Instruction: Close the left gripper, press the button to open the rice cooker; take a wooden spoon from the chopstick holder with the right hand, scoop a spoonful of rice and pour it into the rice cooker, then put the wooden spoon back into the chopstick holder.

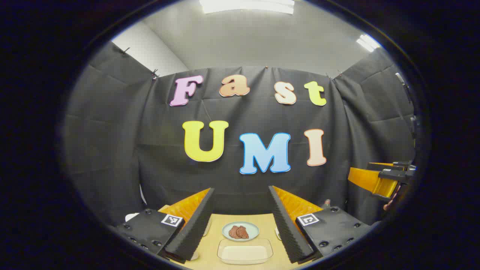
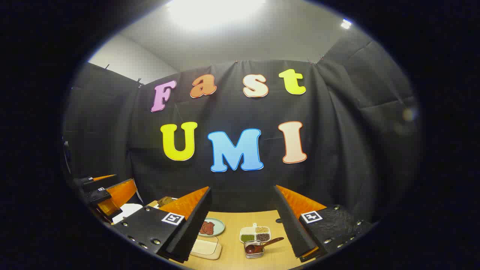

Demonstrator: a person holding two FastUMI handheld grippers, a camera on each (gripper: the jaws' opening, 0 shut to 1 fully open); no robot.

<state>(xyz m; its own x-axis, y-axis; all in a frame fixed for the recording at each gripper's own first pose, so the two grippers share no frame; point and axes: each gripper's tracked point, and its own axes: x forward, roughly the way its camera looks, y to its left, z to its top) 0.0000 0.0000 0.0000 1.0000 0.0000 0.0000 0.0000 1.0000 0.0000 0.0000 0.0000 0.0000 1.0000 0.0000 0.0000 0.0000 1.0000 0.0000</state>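
- Down on the surface [image 2: 232, 255], one wooden spoon [image 2: 262, 245] lies in a clear holder [image 2: 254, 250], its bowl partly hidden.
- Left gripper [image 1: 240, 221]: fingers apart, empty.
- Right gripper [image 2: 243, 221]: fingers apart, empty.
- One plate [image 1: 240, 231], one clear tray [image 1: 245, 251].
- Rice cooker: can't make it out.

A staged recording booth rather than a lived-in kitchen. Black cloth wall [image 1: 112, 142] hangs on clips along its top edge and encloses the space on three sides; a plain white ceiling with strip lights [image 1: 245, 5] rises above it. A light wooden table [image 2: 234, 255] carries kitchen props: a small plate of brown food [image 1: 240, 231] and a clear tray [image 1: 245, 250] near the middle, a divided dish of grains [image 2: 255, 234] and a wooden spoon [image 2: 262, 245] in a clear holder [image 2: 254, 251] toward the front edge.
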